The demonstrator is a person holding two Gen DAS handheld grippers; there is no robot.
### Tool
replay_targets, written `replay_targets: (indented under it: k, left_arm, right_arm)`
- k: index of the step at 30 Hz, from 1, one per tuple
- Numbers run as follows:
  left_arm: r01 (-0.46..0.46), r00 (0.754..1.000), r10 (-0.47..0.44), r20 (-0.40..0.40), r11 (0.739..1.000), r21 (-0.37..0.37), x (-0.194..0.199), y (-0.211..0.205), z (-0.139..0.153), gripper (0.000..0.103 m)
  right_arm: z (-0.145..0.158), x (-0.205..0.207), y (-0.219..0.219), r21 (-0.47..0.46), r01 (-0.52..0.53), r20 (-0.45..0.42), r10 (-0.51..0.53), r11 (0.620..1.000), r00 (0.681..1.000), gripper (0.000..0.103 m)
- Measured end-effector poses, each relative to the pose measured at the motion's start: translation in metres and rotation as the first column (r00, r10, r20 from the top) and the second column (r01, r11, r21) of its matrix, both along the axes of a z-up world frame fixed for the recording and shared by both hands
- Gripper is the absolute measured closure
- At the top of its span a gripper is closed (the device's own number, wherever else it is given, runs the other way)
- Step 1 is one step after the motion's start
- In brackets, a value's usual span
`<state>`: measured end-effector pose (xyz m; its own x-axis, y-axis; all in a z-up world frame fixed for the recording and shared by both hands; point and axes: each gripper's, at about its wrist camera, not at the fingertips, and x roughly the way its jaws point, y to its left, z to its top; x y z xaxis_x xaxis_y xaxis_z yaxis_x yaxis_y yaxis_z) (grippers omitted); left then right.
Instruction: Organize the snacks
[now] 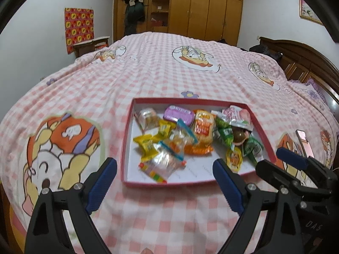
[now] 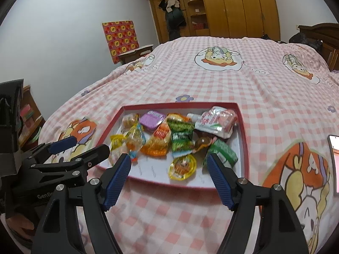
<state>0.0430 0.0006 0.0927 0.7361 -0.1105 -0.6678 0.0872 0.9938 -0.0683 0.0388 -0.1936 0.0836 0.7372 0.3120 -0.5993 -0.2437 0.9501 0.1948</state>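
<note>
A shallow red box [image 1: 126,139] [image 2: 169,181] with a white floor lies on the pink checked bedspread. It holds several wrapped snacks: a purple tub [image 1: 179,115] [image 2: 152,119], an orange packet [image 1: 202,135] [image 2: 159,141], green packets [image 1: 226,133] [image 2: 182,139], yellow candies [image 1: 148,146], a round yellow jelly cup [image 1: 234,158] [image 2: 182,167] and a pink-white pouch [image 1: 235,114] [image 2: 218,121]. My left gripper [image 1: 165,162] hovers open before the box's near edge, nothing between its fingers. My right gripper [image 2: 168,157] is also open and empty, in front of the box's near right part.
A phone [image 1: 304,144] [image 2: 334,165] lies on the bed right of the box. The bed stretches far behind the box, with wardrobes at the back wall, a wooden headboard [image 1: 307,63] at right and a small table [image 2: 135,53] at left.
</note>
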Motion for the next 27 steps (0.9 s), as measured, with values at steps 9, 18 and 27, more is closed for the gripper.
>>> replay_targets:
  k: [9,18,27]
  left_arm:
    - [0.010,0.998,-0.009,-0.070,1.000,0.011,-0.006,-0.002,-0.024,0.009]
    - [0.024,0.993,-0.020,-0.120,0.999,0.038,0.001,-0.011,-0.051,0.009]
    - [0.014,0.984,-0.005,-0.181,0.999,0.049,0.011,-0.012,-0.076,0.009]
  right_arm:
    - [-0.023,-0.013,-0.002,-0.009,0.018,-0.041,-0.018,1.000,0.999,0.027]
    - [-0.054,-0.004,-0.007,-0.047,0.067,-0.104,-0.071,0.997,0.992,0.027]
    - [-0.072,0.005,-0.007,-0.088,0.090,-0.144,-0.102,0.992,0.984,0.027]
